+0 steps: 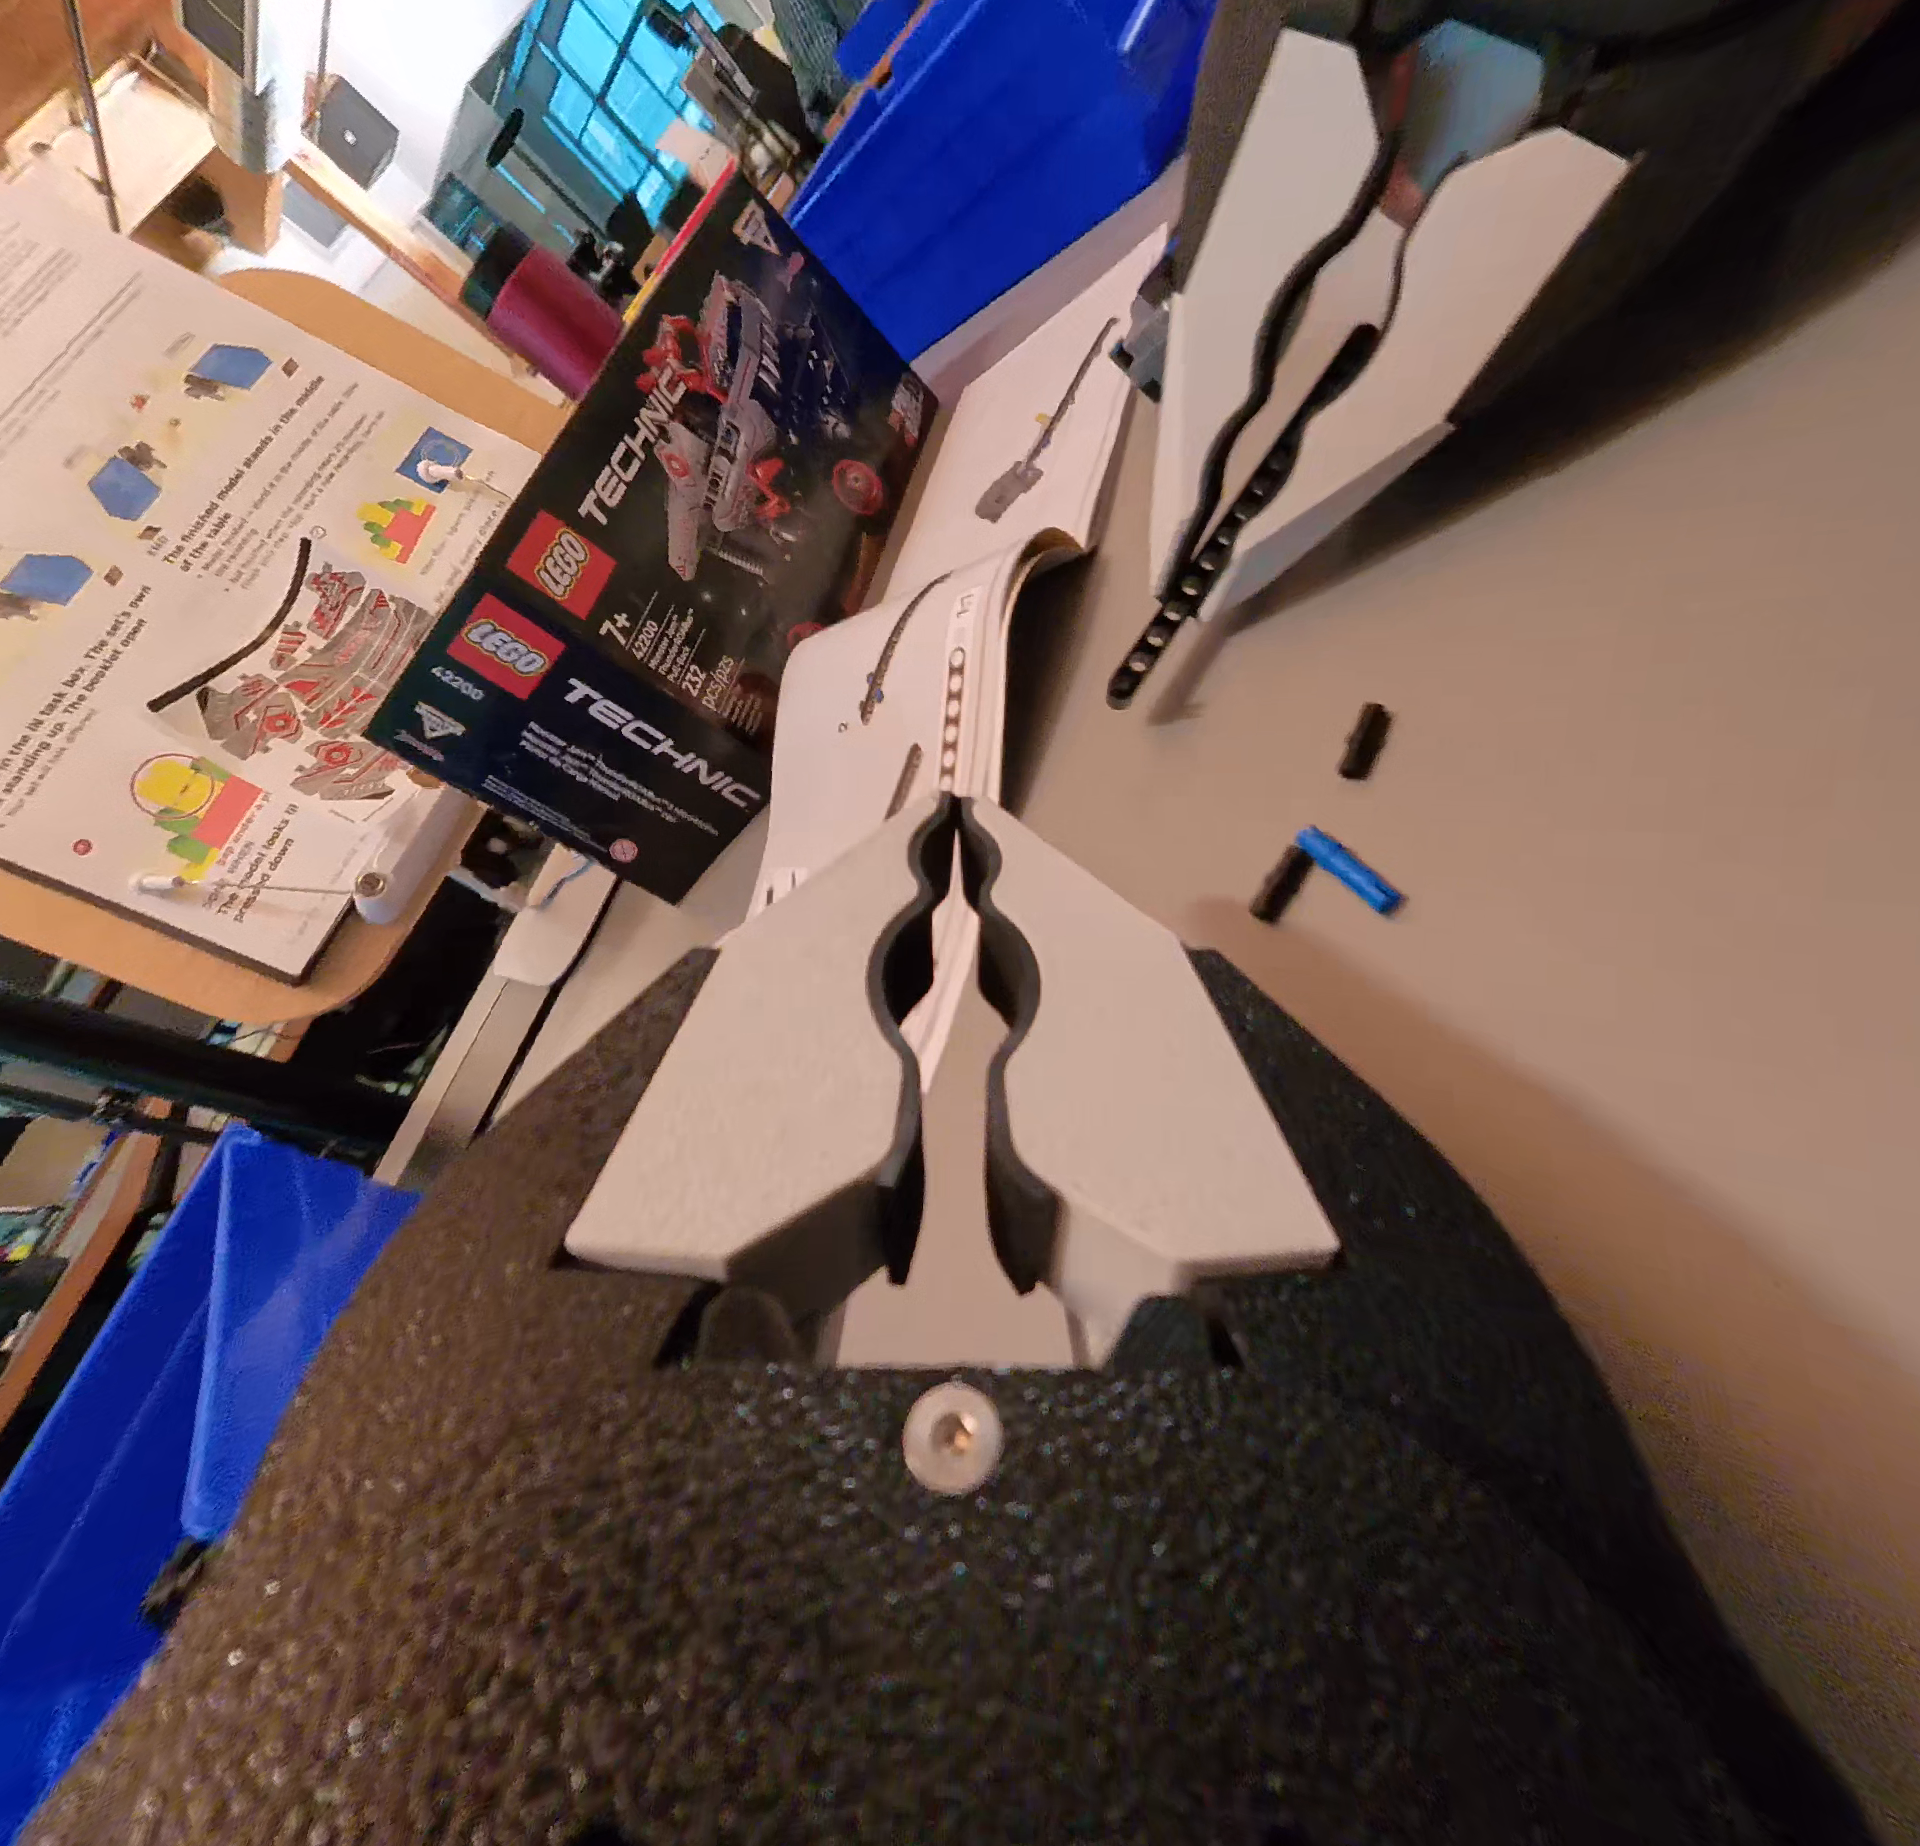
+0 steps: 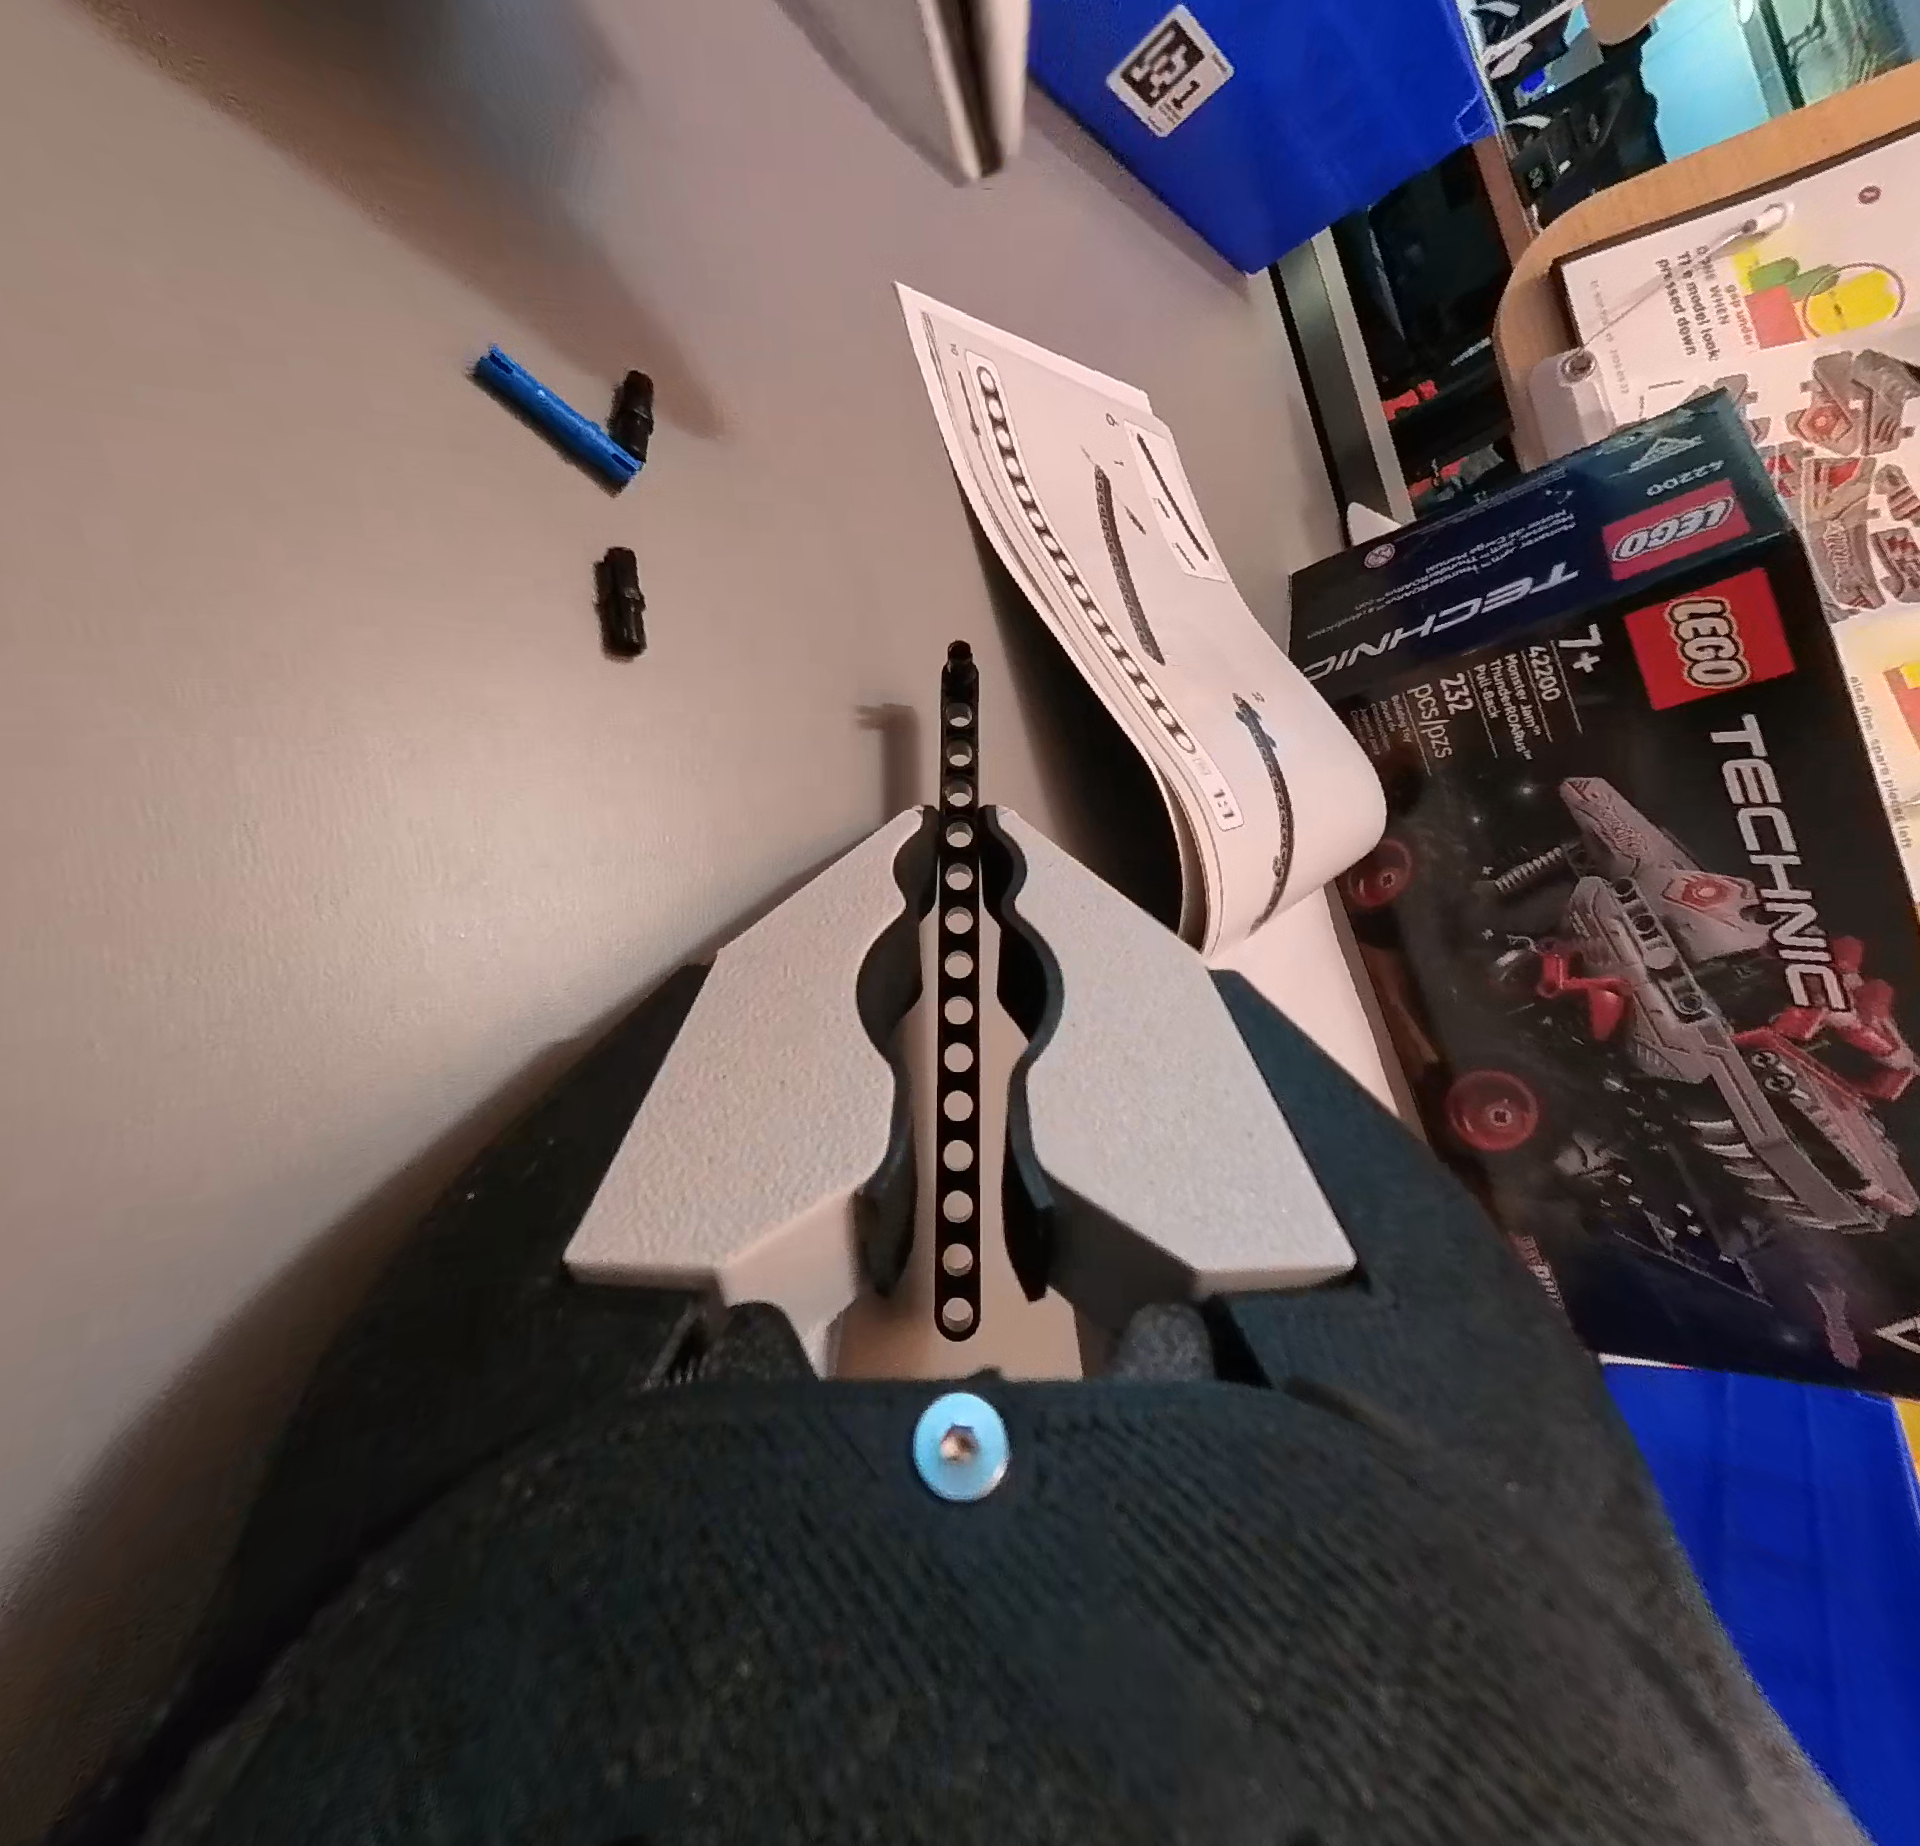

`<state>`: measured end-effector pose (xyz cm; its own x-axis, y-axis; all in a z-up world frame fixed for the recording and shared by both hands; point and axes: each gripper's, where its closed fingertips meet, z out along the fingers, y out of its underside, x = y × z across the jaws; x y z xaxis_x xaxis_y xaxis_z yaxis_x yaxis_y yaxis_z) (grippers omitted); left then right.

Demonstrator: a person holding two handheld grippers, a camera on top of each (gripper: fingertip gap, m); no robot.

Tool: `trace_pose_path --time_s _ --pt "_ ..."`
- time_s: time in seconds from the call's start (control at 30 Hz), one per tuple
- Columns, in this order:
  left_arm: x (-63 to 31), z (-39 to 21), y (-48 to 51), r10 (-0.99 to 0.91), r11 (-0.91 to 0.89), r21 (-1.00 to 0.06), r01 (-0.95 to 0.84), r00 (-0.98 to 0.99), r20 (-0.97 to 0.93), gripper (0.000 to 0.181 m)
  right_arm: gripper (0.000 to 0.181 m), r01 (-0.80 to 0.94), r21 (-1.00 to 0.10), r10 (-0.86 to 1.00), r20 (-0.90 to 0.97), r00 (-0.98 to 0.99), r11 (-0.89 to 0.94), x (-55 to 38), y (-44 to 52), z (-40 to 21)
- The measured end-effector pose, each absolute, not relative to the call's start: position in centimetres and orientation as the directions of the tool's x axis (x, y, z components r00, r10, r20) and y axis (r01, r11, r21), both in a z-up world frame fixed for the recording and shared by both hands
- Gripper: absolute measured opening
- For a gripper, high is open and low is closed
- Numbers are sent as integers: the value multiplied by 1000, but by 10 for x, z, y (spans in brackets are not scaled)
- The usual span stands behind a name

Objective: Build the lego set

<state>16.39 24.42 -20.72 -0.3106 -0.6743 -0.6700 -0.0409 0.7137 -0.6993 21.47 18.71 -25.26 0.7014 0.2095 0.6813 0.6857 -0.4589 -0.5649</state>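
Note:
My right gripper (image 2: 958, 817) is shut on a long black beam with holes (image 2: 958, 965), held upright on its thin edge. A black pin (image 2: 958, 655) sits at the beam's far end. In the left wrist view, the right gripper (image 1: 1226, 508) and the beam (image 1: 1174, 612) are at the upper right, with the beam's end near the table. My left gripper (image 1: 956, 822) is shut and holds nothing. On the table lie a blue pin (image 2: 556, 420) (image 1: 1351, 869) and two black pins (image 2: 632, 409) (image 2: 620, 598), which also show in the left wrist view (image 1: 1276, 882) (image 1: 1363, 742).
An open instruction booklet (image 2: 1143, 653) (image 1: 987, 508) lies beside the black set box (image 2: 1662, 913) (image 1: 665, 570). Blue bins stand at the table's edges (image 2: 1247, 82) (image 1: 987, 134) (image 1: 125, 1381). A printed board (image 1: 156, 549) stands behind the box. The left gripper's fingers (image 2: 935, 30) show at the top.

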Motion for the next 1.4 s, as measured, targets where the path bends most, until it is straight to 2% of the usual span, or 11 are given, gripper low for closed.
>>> trace_pose_path --time_s 0.53,1.4 --pt "165 -213 235 -560 824 -561 -76 -253 -788 0 5 708 -563 194 708 679 -427 211 189 -249" --pt "169 -226 240 -538 839 -534 -103 -301 -787 0 5 705 -572 198 700 686 -420 210 189 -250"
